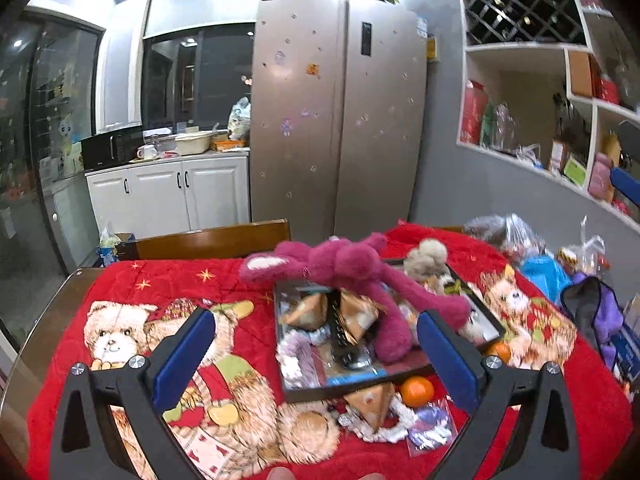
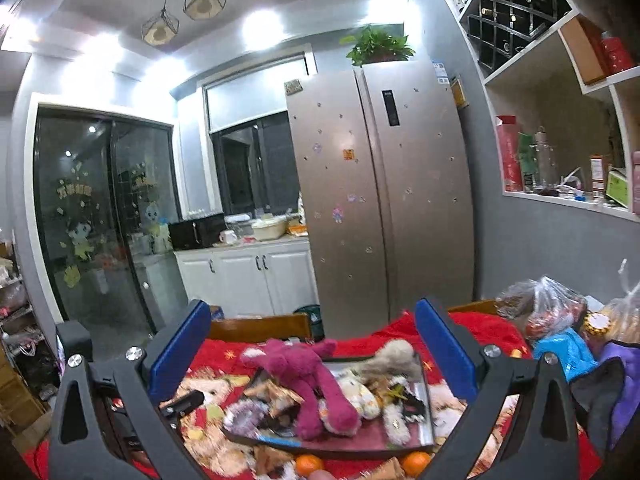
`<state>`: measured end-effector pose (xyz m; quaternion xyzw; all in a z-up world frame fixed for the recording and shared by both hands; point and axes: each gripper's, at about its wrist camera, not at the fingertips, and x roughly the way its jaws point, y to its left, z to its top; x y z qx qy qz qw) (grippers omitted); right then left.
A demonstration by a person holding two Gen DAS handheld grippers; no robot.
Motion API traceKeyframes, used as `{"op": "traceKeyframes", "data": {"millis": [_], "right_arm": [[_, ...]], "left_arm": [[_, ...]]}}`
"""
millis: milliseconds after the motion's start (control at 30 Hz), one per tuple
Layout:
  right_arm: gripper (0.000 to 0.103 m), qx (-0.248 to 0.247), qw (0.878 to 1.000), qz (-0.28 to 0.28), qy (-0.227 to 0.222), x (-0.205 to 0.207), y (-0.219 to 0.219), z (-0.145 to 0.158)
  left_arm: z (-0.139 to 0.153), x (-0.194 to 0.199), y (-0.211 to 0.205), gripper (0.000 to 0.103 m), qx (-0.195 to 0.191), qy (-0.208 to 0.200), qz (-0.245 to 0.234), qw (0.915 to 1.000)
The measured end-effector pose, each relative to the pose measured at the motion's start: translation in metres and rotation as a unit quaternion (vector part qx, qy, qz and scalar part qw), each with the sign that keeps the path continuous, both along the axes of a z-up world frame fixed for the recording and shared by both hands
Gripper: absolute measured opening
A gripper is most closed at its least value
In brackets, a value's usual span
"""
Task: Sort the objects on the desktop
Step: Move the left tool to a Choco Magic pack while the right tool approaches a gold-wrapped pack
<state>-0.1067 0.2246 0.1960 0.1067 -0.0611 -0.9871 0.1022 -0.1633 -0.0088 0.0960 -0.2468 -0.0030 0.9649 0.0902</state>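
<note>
So the table's covered in a red blanket with teddy bears printed on it, and there's a dark rectangular tray sitting roughly in the middle, already pretty stuffed. A magenta plush toy is sprawled across the top of the tray, its long limbs hanging over the other stuff inside. Under it are a couple of tan triangular packets, something fluffy and lavender at the tray's left side, and a beige fuzzy toy at the far right corner.

Not everything's in yet: two oranges sit on the blanket, one just beside the near rim and another off the right edge. There's also another tan packet and a clear bag with purple bits lying in front of the tray.

The left gripper is spread all the way wide, blue pads well apart, with nothing held; the tray only shows between them from above. The right gripper is the same deal, jaws wide and empty, and that view is aimed higher, so it takes in the fridge behind the table. Plastic bags are piled at the right end.
</note>
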Motion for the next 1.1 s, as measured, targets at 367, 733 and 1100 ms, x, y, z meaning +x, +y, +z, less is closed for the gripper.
{"op": "traceKeyframes", "data": {"millis": [367,733,1100], "right_arm": [[0.103,-0.006,0.997,-0.013,-0.081,-0.033,0.021,-0.086],[0.103,-0.023,0.991,-0.005,-0.131,-0.041,0.040,-0.152],[0.103,-0.032,0.979,0.003,-0.201,-0.066,0.046,-0.201]], "left_arm": [[-0.035,0.006,0.029,0.103,-0.031,-0.013,-0.012,0.9994],[-0.079,-0.007,0.044,0.103,-0.042,-0.054,-0.014,0.9975],[-0.109,-0.020,0.049,0.103,-0.056,-0.079,-0.019,0.9951]]}}
